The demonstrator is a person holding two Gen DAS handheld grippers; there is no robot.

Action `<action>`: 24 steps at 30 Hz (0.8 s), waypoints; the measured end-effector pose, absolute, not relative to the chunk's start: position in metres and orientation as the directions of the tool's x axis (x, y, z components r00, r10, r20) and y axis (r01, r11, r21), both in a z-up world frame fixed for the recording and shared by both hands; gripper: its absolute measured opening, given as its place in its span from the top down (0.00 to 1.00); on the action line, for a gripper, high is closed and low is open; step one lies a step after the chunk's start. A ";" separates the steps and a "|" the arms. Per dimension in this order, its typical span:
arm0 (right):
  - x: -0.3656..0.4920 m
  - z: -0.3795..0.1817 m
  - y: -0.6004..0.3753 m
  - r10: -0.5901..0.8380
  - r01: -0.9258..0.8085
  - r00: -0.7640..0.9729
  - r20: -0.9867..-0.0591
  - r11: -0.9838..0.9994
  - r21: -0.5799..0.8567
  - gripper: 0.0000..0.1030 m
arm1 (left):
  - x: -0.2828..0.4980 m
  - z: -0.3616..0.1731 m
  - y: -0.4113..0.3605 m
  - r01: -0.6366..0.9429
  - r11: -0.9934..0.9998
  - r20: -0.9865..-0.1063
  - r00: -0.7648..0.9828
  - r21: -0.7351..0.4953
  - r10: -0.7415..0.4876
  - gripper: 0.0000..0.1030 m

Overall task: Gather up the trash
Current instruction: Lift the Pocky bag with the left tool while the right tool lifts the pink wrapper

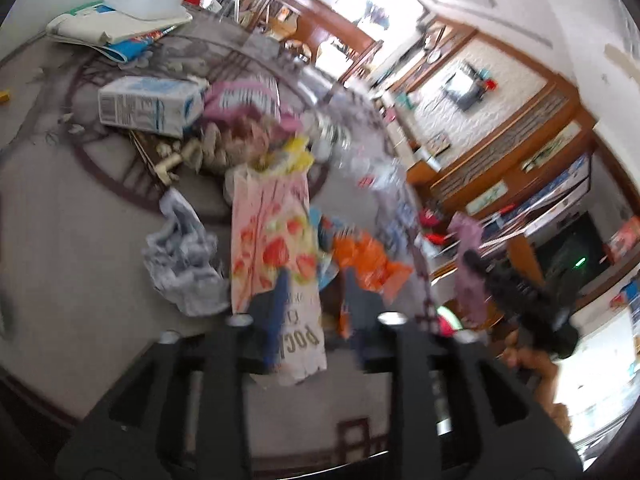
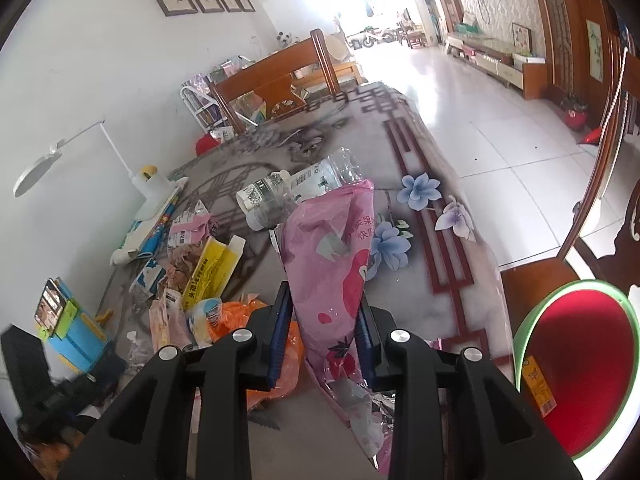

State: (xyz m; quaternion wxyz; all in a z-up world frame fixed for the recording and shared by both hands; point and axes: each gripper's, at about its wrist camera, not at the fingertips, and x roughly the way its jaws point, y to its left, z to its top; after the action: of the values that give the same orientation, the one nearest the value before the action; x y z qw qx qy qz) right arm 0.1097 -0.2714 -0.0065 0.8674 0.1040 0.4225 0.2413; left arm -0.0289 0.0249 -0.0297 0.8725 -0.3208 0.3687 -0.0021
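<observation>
Trash lies in a heap on a grey patterned tablecloth (image 2: 424,304). In the left wrist view, my left gripper (image 1: 314,312) has a long pink wrapper with strawberry print (image 1: 272,248) lying between its blue-padded fingers; the jaws stand apart and the view is blurred, so a grip is not clear. An orange wrapper (image 1: 368,264) lies just right of it. In the right wrist view, my right gripper (image 2: 324,340) is shut on a pink plastic wrapper (image 2: 332,264), held above the table. A red bin with a green rim (image 2: 576,364) stands at the lower right.
A clear plastic bottle (image 2: 304,188), a yellow carton (image 2: 214,268), an orange wrapper (image 2: 240,316) and a milk carton (image 1: 152,106) lie on the table. A crumpled grey bag (image 1: 184,260), a white lamp (image 2: 148,200), books (image 1: 116,28), wooden chairs (image 2: 280,76).
</observation>
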 end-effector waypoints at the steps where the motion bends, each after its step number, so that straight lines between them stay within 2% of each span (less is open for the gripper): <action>1: 0.109 -0.005 -0.273 0.514 -0.332 0.527 -0.677 0.857 0.393 0.73 | -0.025 -0.032 0.018 -0.242 0.813 -0.662 0.718 -0.530 -0.218 0.35; 2: 0.109 -0.004 -0.274 0.520 -0.334 0.528 -0.672 0.854 0.398 0.73 | -0.021 -0.034 0.011 -0.253 0.831 -0.679 0.709 -0.495 -0.188 0.26; 4: 0.108 -0.002 -0.277 0.530 -0.338 0.528 -0.664 0.848 0.409 0.73 | -0.015 -0.038 0.005 -0.269 0.853 -0.705 0.693 -0.448 -0.152 0.24; 5: 0.108 -0.002 -0.277 0.533 -0.339 0.526 -0.662 0.846 0.412 0.73 | -0.012 -0.041 0.003 -0.289 0.860 -0.724 0.678 -0.421 -0.127 0.18; 8: 0.108 -0.003 -0.279 0.544 -0.343 0.519 -0.659 0.839 0.422 0.73 | -0.006 -0.048 0.007 -0.325 0.861 -0.745 0.661 -0.391 -0.089 0.15; 13: 0.109 -0.003 -0.281 0.559 -0.345 0.509 -0.655 0.829 0.440 0.73 | 0.009 -0.057 0.011 -0.344 0.857 -0.760 0.645 -0.384 -0.081 0.15; 14: 0.109 -0.003 -0.281 0.562 -0.346 0.508 -0.653 0.827 0.442 0.73 | 0.012 -0.056 0.010 -0.338 0.863 -0.757 0.649 -0.376 -0.076 0.16; 16: 0.110 -0.002 -0.282 0.566 -0.347 0.507 -0.650 0.824 0.447 0.73 | 0.014 -0.055 0.005 -0.321 0.878 -0.764 0.641 -0.355 -0.074 0.33; 18: 0.110 -0.002 -0.283 0.568 -0.346 0.506 -0.649 0.823 0.450 0.73 | 0.014 -0.057 0.006 -0.319 0.881 -0.772 0.631 -0.348 -0.077 0.58; 24: 0.111 -0.001 -0.284 0.574 -0.347 0.507 -0.643 0.819 0.458 0.73 | -0.005 -0.051 0.007 -0.319 0.871 -0.743 0.665 -0.373 -0.075 0.61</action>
State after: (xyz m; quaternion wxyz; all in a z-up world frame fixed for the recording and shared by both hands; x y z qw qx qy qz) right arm 0.1106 -0.2843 -0.0010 0.8573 0.1362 0.4175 0.2685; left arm -0.0051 0.0068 -0.0506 0.8792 -0.2440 0.4034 0.0692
